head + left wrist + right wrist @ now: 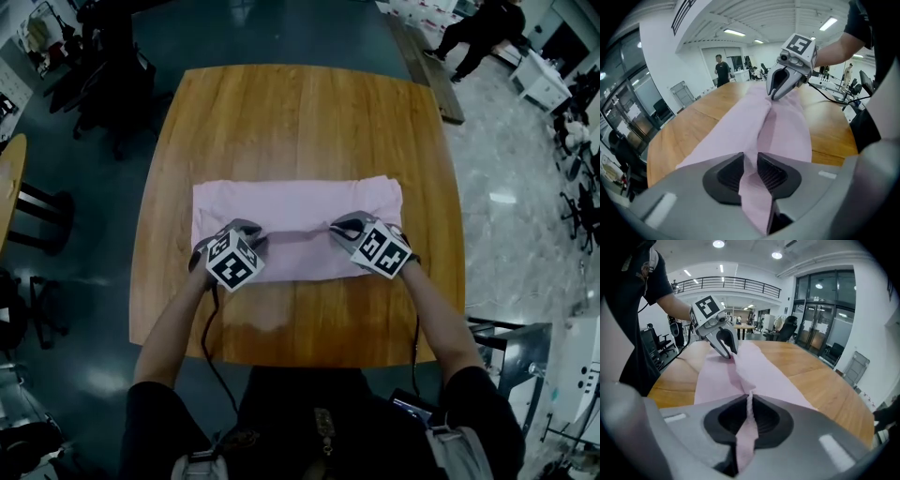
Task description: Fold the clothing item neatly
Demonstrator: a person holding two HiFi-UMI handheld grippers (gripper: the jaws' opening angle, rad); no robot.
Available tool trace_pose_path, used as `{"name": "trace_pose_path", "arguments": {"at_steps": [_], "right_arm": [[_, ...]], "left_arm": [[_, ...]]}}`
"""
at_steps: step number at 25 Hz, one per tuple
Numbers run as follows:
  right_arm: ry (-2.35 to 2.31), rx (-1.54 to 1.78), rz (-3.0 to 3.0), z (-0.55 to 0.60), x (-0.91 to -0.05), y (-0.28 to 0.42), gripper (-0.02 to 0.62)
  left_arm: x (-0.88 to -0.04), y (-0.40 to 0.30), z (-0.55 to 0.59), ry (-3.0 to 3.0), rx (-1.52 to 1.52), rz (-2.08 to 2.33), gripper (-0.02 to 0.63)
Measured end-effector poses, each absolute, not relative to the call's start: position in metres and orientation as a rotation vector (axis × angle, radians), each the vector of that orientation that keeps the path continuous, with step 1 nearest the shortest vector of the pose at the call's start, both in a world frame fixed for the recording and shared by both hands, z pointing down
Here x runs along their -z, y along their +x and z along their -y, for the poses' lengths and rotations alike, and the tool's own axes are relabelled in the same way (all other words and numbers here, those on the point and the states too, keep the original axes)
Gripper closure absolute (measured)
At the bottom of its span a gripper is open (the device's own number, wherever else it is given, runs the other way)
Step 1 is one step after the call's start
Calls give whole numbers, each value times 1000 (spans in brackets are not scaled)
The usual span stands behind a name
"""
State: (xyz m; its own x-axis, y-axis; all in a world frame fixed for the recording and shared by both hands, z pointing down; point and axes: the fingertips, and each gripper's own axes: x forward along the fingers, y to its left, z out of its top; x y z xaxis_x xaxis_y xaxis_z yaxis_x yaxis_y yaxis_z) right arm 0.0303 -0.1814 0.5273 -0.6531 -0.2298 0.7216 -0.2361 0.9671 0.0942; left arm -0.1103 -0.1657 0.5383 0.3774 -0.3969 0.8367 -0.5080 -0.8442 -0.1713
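A pale pink garment [295,216] lies as a wide folded band across the middle of the wooden table [300,112]. My two grippers stand side by side at its near part and lift a ridge of cloth between them. In the left gripper view the left gripper [750,171] has its pads parted, and a loose fold of the pink garment [783,131] lies between them. In the right gripper view the right gripper [750,416] pinches a thin edge of the garment [754,371]. The head view shows the left gripper [251,228] and the right gripper [345,227] a hand's width apart.
Bare table shows beyond the garment and along the near edge [291,352]. Dark chairs [103,84] stand off the table's far left. One person [478,33] stands at the far right on the floor, and another [722,70] stands beyond the table's end.
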Motion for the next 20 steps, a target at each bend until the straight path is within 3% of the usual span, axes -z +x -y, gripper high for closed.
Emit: {"name": "trace_pose_path", "arguments": {"at_steps": [3,9,20], "right_arm": [[282,-89,2260,167,-543,27,530],[220,-151,2253,146,-546,33,432],[518,-152,2344,222,-488,75,431]], "left_arm": [[-554,-113,150,2472,-1458,775,471],[-540,-120,143,2488,-1373,761,471],[-484,-169,218,2468,-1268,1043,469]]}}
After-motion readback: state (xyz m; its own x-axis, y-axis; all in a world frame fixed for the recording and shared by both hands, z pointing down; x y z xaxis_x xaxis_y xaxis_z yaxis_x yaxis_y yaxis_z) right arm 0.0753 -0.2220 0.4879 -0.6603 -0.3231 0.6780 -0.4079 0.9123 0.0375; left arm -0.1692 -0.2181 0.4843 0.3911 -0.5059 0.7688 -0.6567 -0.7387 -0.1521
